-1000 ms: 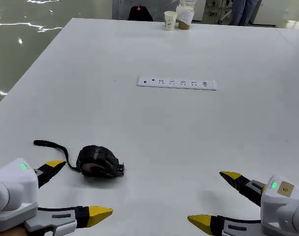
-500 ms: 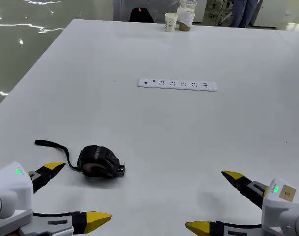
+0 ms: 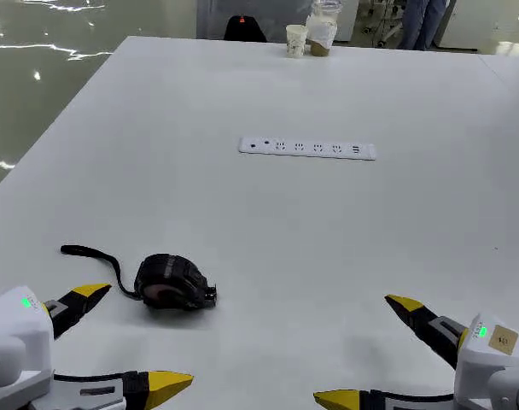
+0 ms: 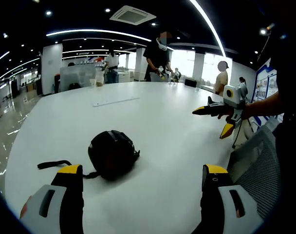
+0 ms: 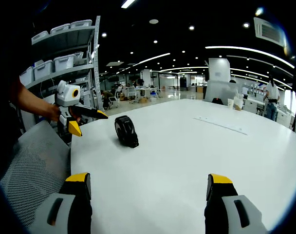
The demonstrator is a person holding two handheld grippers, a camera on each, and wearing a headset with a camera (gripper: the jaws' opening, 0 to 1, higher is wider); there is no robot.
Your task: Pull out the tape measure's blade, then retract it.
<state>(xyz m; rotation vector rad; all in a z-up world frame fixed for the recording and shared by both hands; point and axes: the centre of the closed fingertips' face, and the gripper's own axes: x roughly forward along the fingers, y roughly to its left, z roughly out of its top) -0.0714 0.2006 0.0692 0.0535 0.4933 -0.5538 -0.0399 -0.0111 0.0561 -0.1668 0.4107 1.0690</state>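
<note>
You're holding the left gripper (image 3: 138, 335) spread wide near the tape measure (image 3: 172, 282) | right gripper (image 3: 364, 350) gaping too, well apart | blade seemingly retracted.

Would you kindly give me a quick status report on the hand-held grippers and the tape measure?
Left hand-held gripper open, beside the tape measure, not touching. Right hand-held gripper open, apart. Tape measure not yet pulled out. Power strip far beyond.

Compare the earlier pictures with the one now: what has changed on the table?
The left hand-held gripper and right hand-held gripper both drew back slightly toward the person, jaws open, empty. The tape measure and power strip lie where they were.
</note>
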